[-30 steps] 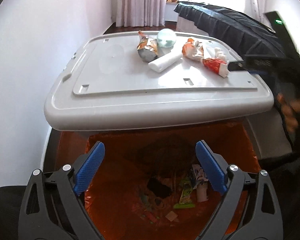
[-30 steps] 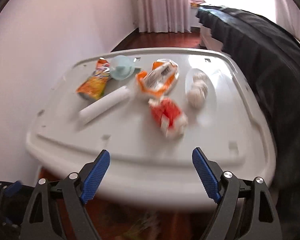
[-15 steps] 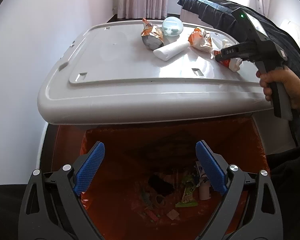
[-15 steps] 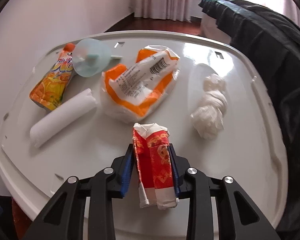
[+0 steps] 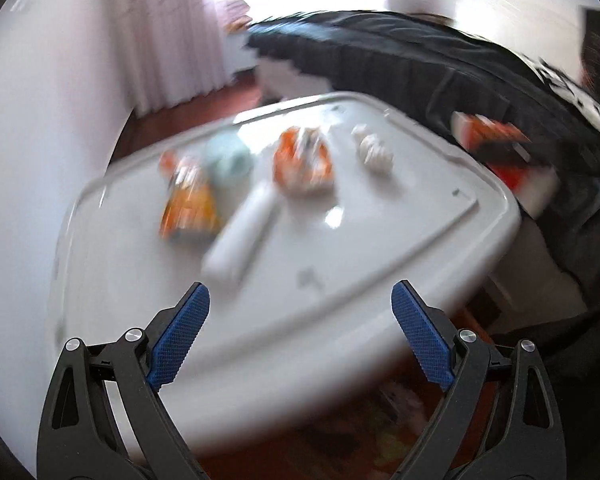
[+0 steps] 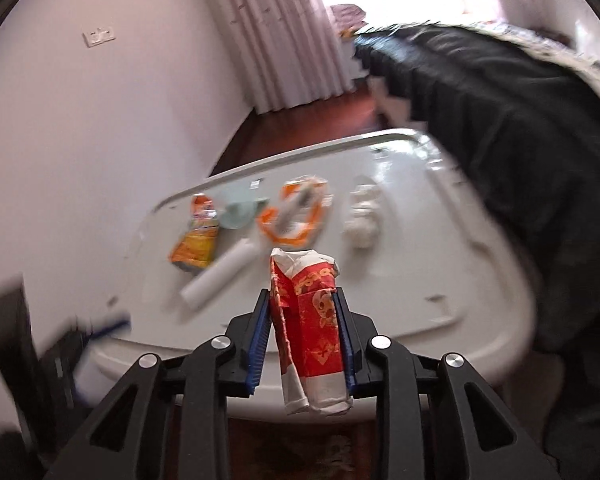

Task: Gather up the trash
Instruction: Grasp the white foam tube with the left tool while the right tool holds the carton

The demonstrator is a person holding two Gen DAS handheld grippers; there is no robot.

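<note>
Our right claw (image 6: 303, 336) is clamped on the crumpled red and white paper wrapper (image 6: 314, 328), lifted above the near edge of the big grey plastic lid (image 6: 440, 264). Our left claw (image 5: 300, 344) has its blue pads wide apart and holds nothing.

The left gripper (image 5: 300, 336) holds its blue-padded jaws wide apart with nothing between them, above the near edge of a grey plastic lid (image 5: 380, 248). On the lid lie, all blurred, an orange pouch (image 5: 188, 204), a pale blue round piece (image 5: 228, 158), a white roll (image 5: 240, 240), an orange and white wrapper (image 5: 302, 162) and a white crumpled tissue (image 5: 374, 150). At the right, beyond the lid's edge, a red and white packet (image 5: 500, 160) is seen in front of a dark cover (image 5: 420, 64).
</note>
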